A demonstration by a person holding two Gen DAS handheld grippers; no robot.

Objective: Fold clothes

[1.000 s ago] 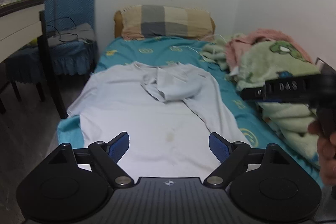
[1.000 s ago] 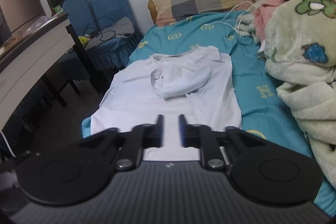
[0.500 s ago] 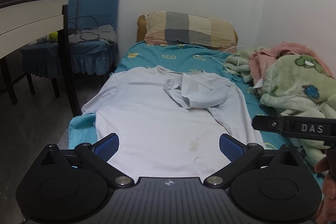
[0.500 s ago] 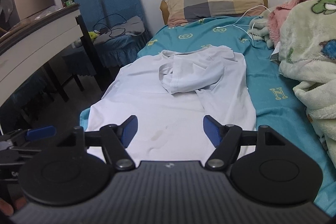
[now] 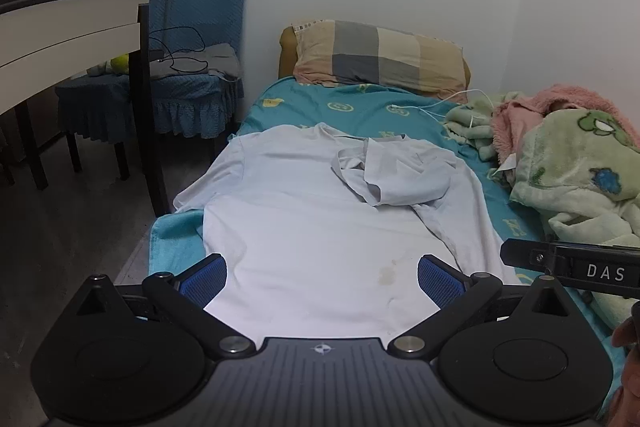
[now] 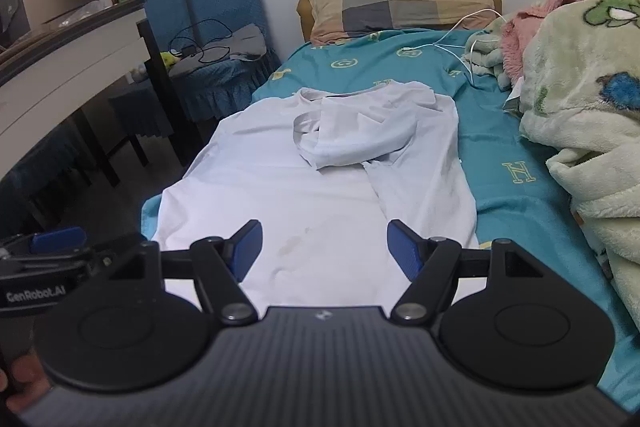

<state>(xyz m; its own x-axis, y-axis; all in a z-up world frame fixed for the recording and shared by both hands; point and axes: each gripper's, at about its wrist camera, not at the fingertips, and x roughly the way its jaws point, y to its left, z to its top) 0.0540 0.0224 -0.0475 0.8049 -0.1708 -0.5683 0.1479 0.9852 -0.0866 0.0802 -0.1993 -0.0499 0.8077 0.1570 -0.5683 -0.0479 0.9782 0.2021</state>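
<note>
A white long-sleeved shirt [image 5: 312, 227] lies spread along the bed [image 5: 360, 107], its collar toward the pillow [image 5: 380, 57] at the head end and its hem at the foot edge, just under both tools. The right side panel is turned in over the body and that sleeve lies bunched across the chest near the collar; the left shoulder and sleeve hang over the bed's left edge toward the floor. The left gripper [image 5: 322, 279] and the right gripper [image 6: 324, 247] both hover above the hem with jaws spread wide and nothing between them. Judging by this, the shirt is partly folded, one side in and the other not. To do the fold well, the bunched sleeve wants flattening so it lies straight inside the panel, and the left side should come in along a line parallel to the right crease, gripped at shoulder and hem together so the cloth does not sag or twist. A faint stain marks the front near the hem. The bed gives little room: a heaped green fleece blanket [image 6: 580, 107] and a pink one crowd its right edge, and a white charging cable [image 6: 460, 39] trails near the collar. Left of the bed stand a tabletop [image 5: 72, 15] on dark legs and blue-covered chairs [image 5: 192, 27] holding cords; the left edge is tight against the table leg.
</note>
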